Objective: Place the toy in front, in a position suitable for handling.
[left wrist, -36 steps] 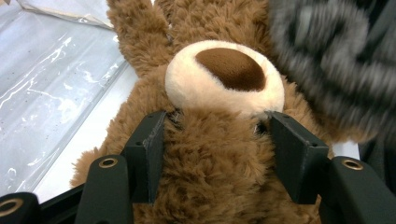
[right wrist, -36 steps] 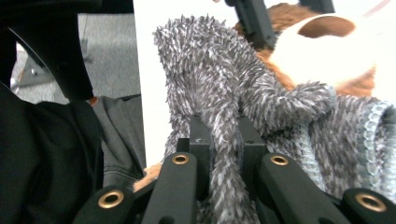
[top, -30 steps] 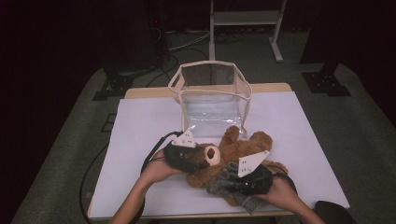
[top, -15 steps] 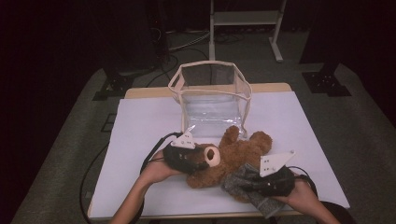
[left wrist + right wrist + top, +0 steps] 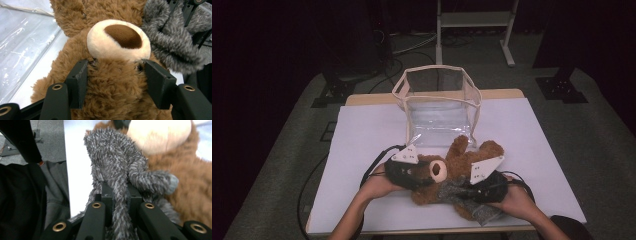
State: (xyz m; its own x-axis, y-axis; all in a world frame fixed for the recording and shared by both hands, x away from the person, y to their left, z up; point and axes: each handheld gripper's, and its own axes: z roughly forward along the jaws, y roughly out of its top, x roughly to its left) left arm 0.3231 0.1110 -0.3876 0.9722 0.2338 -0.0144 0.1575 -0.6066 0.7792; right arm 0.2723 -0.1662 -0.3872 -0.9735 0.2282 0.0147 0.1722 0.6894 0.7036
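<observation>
Two tongs | left tongs clamp teddy bear head | right tongs pinch grey garment, hem hidden

Tongs clamp teddy bear head below muzzle; grey fuzzy garment beside.

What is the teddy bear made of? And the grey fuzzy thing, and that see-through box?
The teddy bear looks like soft brown plush with short curly fibres; its muzzle is smoother cream fabric. The grey fuzzy cloth seems to be shaggy knit or fleece, with longer mixed grey hairs. The see-through box looks like thin clear plastic film, shiny and wrinkled, with cream fabric-like edging.
</observation>
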